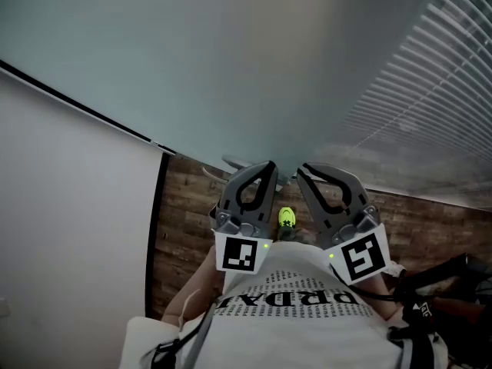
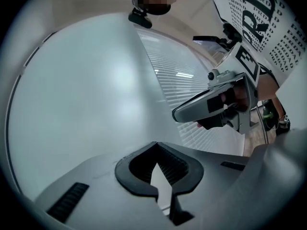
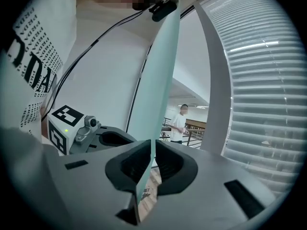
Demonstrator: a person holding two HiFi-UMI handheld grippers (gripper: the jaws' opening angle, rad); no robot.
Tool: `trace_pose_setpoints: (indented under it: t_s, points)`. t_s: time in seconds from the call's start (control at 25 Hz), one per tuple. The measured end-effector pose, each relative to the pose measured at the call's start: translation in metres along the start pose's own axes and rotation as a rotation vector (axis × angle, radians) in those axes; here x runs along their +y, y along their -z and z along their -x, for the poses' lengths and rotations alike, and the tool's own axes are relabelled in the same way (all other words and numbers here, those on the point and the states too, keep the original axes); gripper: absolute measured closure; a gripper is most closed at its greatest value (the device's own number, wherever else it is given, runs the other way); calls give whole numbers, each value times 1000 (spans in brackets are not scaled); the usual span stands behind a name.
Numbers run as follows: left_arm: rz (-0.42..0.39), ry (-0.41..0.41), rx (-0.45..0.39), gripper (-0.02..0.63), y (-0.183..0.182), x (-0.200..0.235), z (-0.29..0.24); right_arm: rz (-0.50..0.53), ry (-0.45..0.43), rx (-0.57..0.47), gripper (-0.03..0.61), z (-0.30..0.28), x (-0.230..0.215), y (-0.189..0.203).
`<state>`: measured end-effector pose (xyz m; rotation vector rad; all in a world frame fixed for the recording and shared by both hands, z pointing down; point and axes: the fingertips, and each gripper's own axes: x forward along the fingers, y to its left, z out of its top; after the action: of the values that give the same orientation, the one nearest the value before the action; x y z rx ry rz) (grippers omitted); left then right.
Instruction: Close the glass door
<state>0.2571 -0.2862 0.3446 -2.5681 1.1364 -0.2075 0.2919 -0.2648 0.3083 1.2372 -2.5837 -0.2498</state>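
The frosted glass door (image 1: 231,68) fills the upper head view, with both grippers held side by side against it. My left gripper (image 1: 269,165) is shut with nothing between its jaws, and its tips point at the door's broad face (image 2: 86,90). In its own view the pads of the left gripper (image 2: 162,186) meet, with only a pale sliver between them. My right gripper (image 1: 301,169) sits just to its right. In the right gripper view the door's thin edge (image 3: 160,80) runs straight down between the right gripper's (image 3: 149,169) pads, which close on it from both sides.
Slatted blinds (image 1: 430,91) hang to the right of the door and a white wall (image 1: 69,206) stands to the left. Below is a wood-plank floor (image 1: 184,221) with a yellow-green shoe (image 1: 286,217). Beyond the door's edge a person (image 3: 178,123) stands by a railing.
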Motion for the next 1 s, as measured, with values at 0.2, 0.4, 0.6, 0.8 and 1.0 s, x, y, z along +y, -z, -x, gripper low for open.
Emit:
trace_pose_setpoints:
  t_s: [0.2,0.4,0.6,0.8,1.0]
  points:
    - [-13,6,-21,607,-3,6,-10,7,10,-5,565,-6,-4,0]
    - [-22,6,-28,607,-16,15,-20,-36,-33,-29,565,-7,2,-13]
    - [-32,0,-27,609,-14,21,-40,-39,-54,-24,565,-10,1,-7]
    - [-17,-2,-25,609,-5,25,-57,-44,-45,-15,565,-14,-2,3]
    - [5,-4,-30,609,2,32,-80,-62,-36,-16,565,-22,-9,10]
